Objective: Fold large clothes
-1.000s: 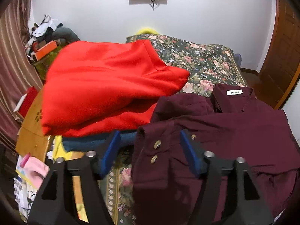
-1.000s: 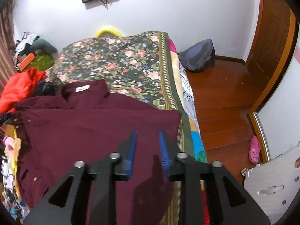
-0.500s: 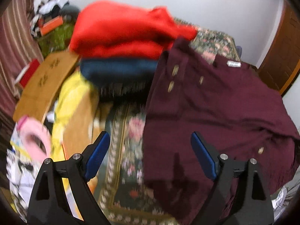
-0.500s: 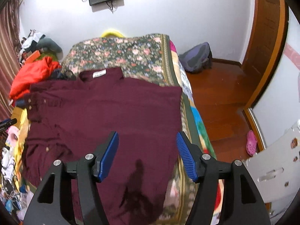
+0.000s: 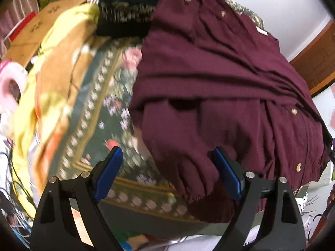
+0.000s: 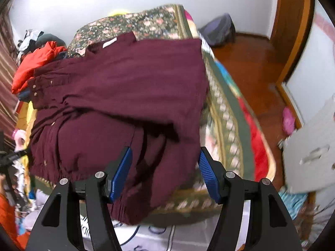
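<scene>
Even, fairly bright indoor light fills both fisheye views, whose dark rounded corners bend the room, while motion blur smears the floral bedspread [image 5: 98, 96] and the white drawer unit [image 6: 309, 148], and soft shadows sit under the maroon shirt [image 6: 117, 96] folds.

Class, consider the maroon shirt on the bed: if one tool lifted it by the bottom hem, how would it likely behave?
The maroon shirt would likely droop limply, since it already lies creased and draped over the bed edge. Its folded sleeve may slip open, being loosely laid. It probably weighs little, looking thin.
</scene>
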A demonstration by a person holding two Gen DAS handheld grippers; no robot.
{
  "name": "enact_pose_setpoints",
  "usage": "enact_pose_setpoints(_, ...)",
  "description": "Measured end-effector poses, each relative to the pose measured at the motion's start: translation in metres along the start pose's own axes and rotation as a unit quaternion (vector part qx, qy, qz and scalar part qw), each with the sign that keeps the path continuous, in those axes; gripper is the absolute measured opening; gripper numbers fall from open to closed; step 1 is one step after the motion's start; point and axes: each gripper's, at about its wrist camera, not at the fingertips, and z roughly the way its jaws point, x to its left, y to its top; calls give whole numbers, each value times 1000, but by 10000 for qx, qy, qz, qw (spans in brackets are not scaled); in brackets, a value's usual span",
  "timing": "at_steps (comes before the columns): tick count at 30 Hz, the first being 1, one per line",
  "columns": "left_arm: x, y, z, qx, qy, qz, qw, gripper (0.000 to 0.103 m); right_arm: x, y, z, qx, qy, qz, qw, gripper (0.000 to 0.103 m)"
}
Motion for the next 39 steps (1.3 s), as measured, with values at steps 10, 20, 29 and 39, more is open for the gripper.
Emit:
enact_pose_setpoints(10, 11, -9, 19, 342, -1225, -1051, 9863, 88, -2, -19, 34, 513, 1242, 944, 9864, 63)
enact_pose_setpoints(20, -23, 7, -16, -68, -1486, -532, 9874, 25, 17, 5, 13, 121, 1188, 476, 9917, 13)
enact_pose_setpoints(29, -58, 75, -101, -1381, -1968, 62, 9707, 8, 21, 60, -28, -778, 1750, 324, 9810, 9)
enact_pose_setpoints(39, -80, 192, -94, -1840, -1949, 82, 9634, 8, 8, 159, 2, -1257, 1680, 594, 9759, 8)
